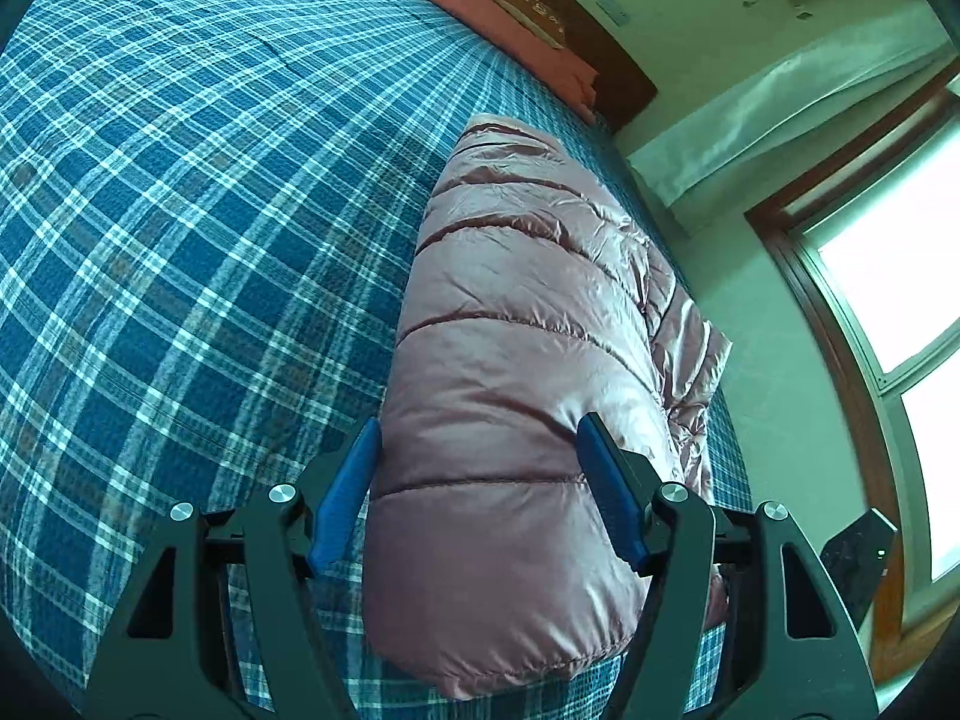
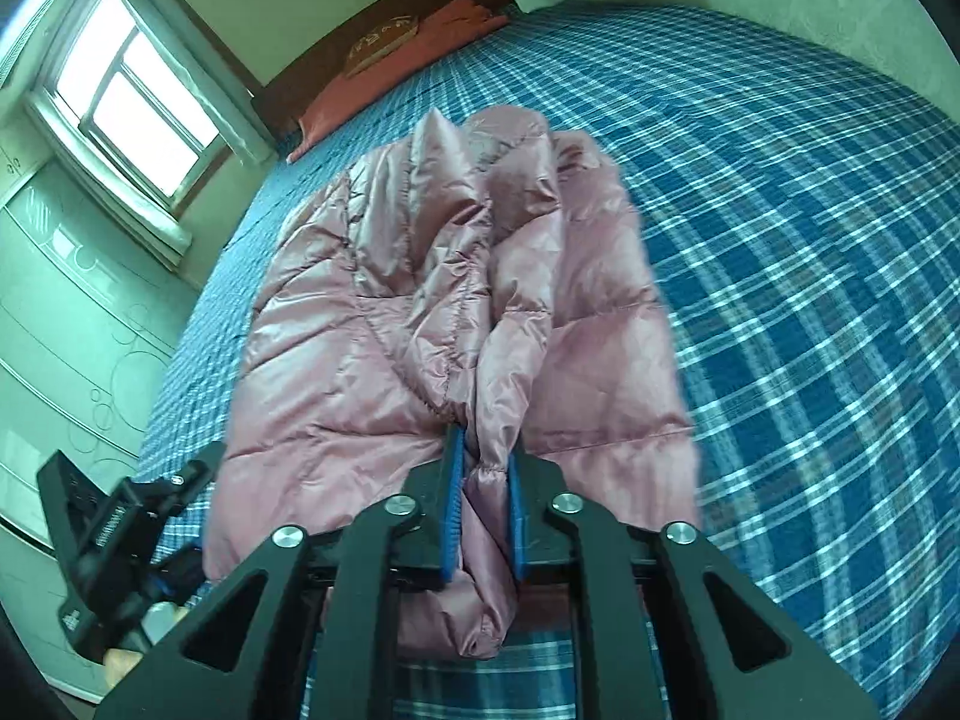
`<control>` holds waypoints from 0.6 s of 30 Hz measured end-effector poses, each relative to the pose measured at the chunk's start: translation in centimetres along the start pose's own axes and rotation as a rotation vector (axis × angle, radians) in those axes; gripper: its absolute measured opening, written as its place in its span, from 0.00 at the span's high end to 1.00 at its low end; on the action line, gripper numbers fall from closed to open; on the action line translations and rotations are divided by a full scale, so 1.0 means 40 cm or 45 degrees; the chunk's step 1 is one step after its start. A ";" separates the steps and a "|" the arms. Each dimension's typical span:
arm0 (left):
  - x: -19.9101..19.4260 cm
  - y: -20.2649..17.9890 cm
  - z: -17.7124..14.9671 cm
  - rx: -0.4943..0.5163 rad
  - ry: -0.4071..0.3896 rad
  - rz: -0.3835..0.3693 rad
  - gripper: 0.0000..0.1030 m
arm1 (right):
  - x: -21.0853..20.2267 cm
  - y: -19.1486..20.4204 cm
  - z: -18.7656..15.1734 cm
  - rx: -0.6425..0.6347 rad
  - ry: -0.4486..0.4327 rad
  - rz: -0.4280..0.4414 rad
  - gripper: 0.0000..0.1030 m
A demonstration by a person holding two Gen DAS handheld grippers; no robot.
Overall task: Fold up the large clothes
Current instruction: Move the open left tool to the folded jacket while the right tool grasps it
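Note:
A pink quilted puffer jacket [image 1: 516,360] lies on a bed with a blue plaid cover [image 1: 180,210]. In the left wrist view it is folded lengthwise into a long roll. My left gripper [image 1: 480,450] is open, its blue pads either side of the jacket's near end, above it. In the right wrist view the jacket [image 2: 372,330] shows crumpled folds. My right gripper [image 2: 486,474] is shut on a gathered sleeve cuff [image 2: 492,468] of the jacket at its near edge. The left gripper's black body [image 2: 114,528] shows at lower left.
An orange-red pillow [image 2: 396,54] lies at the head of the bed against a dark wooden headboard [image 1: 600,54]. A window [image 2: 132,90] and a pale wardrobe [image 2: 66,312] stand beside the bed. The blue plaid cover [image 2: 810,240] spreads wide beside the jacket.

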State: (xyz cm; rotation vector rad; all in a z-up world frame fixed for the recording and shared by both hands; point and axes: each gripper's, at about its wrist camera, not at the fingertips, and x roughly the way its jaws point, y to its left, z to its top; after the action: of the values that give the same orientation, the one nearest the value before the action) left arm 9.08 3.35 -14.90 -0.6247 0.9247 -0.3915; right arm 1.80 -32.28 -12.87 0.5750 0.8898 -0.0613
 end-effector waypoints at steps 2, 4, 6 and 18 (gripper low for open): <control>0.010 -0.011 -0.008 0.035 0.001 0.020 0.34 | 0.001 -0.034 -0.003 0.026 -0.012 -0.031 0.90; 0.025 -0.016 -0.019 0.046 0.017 0.017 0.29 | 0.010 -0.071 -0.006 0.055 -0.010 -0.036 0.90; 0.048 -0.025 -0.031 0.061 0.046 0.045 0.27 | 0.025 -0.096 -0.015 0.078 0.004 -0.032 0.90; 0.133 -0.024 -0.059 0.144 0.069 0.103 0.31 | 0.065 -0.171 -0.024 0.155 0.024 0.088 0.92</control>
State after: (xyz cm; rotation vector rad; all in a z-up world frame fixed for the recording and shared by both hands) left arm 10.00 -1.14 -18.62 -0.4737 0.9689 -0.3874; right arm 0.83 -37.13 -18.35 0.7207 0.8883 -0.0481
